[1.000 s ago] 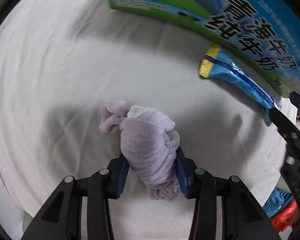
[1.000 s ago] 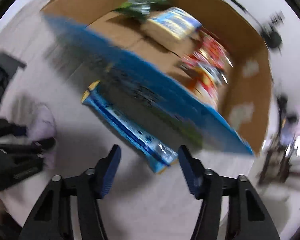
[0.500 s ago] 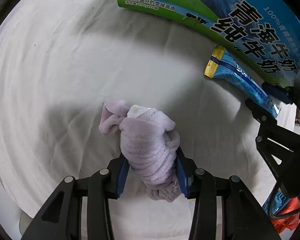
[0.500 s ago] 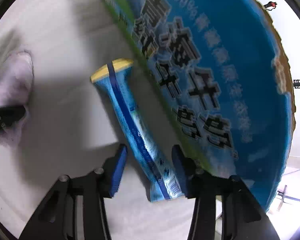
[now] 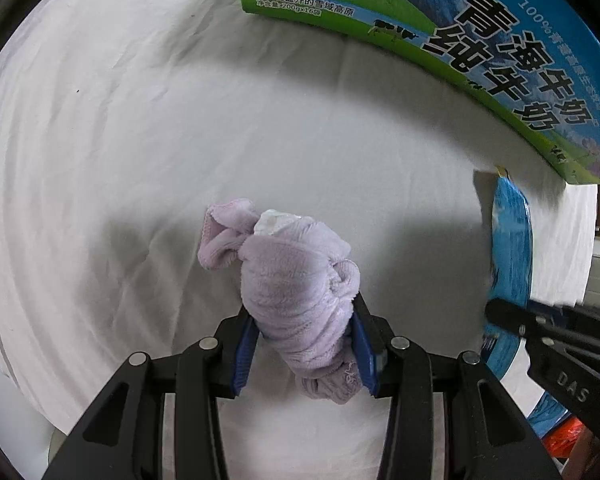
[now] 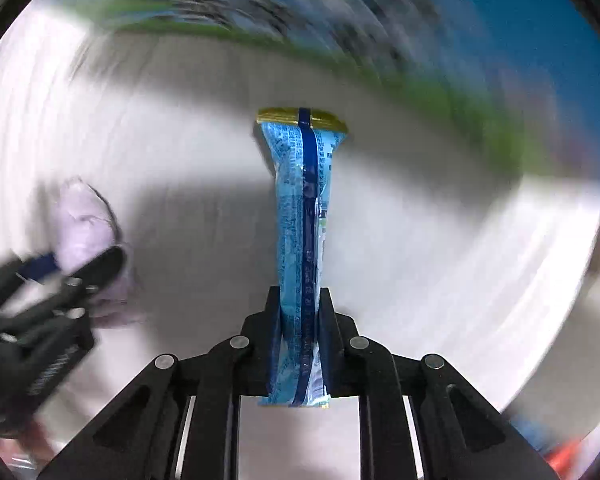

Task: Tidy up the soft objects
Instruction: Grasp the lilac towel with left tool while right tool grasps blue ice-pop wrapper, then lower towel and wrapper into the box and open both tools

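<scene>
My left gripper [image 5: 302, 340] is shut on a bunched lilac fleece cloth [image 5: 296, 280] and holds it over the white sheet [image 5: 120, 140]. My right gripper [image 6: 300, 320] is shut on a long blue snack packet [image 6: 302, 220] with a yellow end seal, held edge-up. In the left wrist view the packet [image 5: 510, 248] and the right gripper [image 5: 548, 332] show at the right edge. In the blurred right wrist view the cloth [image 6: 86, 224] and the left gripper [image 6: 56, 280] sit at the left.
A big blue-and-green milk carton box [image 5: 480, 40] stands at the back right of the sheet, close behind the packet; it is a blurred band in the right wrist view [image 6: 420, 40]. Something orange [image 5: 568, 436] lies at the lower right edge.
My right gripper has closed on the blue packet and lifted it off the sheet, turning it upright. My left gripper still holds the lilac cloth, barely moved.
</scene>
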Tool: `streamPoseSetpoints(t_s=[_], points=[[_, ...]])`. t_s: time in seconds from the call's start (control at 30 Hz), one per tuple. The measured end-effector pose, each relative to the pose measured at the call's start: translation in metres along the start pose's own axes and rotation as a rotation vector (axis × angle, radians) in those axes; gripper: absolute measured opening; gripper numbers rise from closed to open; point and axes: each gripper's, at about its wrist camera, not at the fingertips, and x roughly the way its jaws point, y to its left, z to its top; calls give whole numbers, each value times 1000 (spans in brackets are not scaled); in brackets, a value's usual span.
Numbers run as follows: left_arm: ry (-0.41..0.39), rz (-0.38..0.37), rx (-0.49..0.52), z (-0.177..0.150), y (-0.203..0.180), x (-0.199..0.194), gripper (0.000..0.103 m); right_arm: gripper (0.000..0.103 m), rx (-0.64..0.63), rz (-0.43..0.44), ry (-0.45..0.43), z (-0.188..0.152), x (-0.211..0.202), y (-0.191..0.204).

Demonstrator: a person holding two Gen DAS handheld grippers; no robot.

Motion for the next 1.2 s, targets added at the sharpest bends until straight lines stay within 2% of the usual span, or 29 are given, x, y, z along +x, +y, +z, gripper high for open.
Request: streamPoseSetpoints(t_s=[0.07,0.23,0.37,0.4,0.43,0.5,0.57,0.67,0.73,0.77,1.0,1.2], points=[[1,1,4,-1,0,1,40,18,73,59,-7,-5,2,-9],[-2,13,20,-4,-3,2,40,20,133,101,-36,0,5,-17],[-6,20,30,-8,-9,2,40,27,126,26,-60,13,4,-9],[-8,22,32,-8,-10,3,40,31,131,22,-66,14,4,-6],[-9,24,33,-10,-13,3,40,39,134,32,-68,15,4,-4],[-13,27,38,-12,-15,4,40,46,131,23,-72,13,6,5],[-17,31,42,-13,-19,3,40,46,124,-6,-80,8,11,15],[-21,36,50,-12,-19,2,40,44,122,-63,-105,6,12,23],[-26,42,60,-12,-20,1,40,23,103,-130,-118,0,14,37],[-28,45,65,-12,-21,0,40,17,96,-129,-126,-7,15,44],[-76,70,113,-21,-37,-19,36,15,111,-61,-133,-24,9,35],[-129,31,139,-32,-48,-54,35,15,131,28,-197,-54,-22,35]])
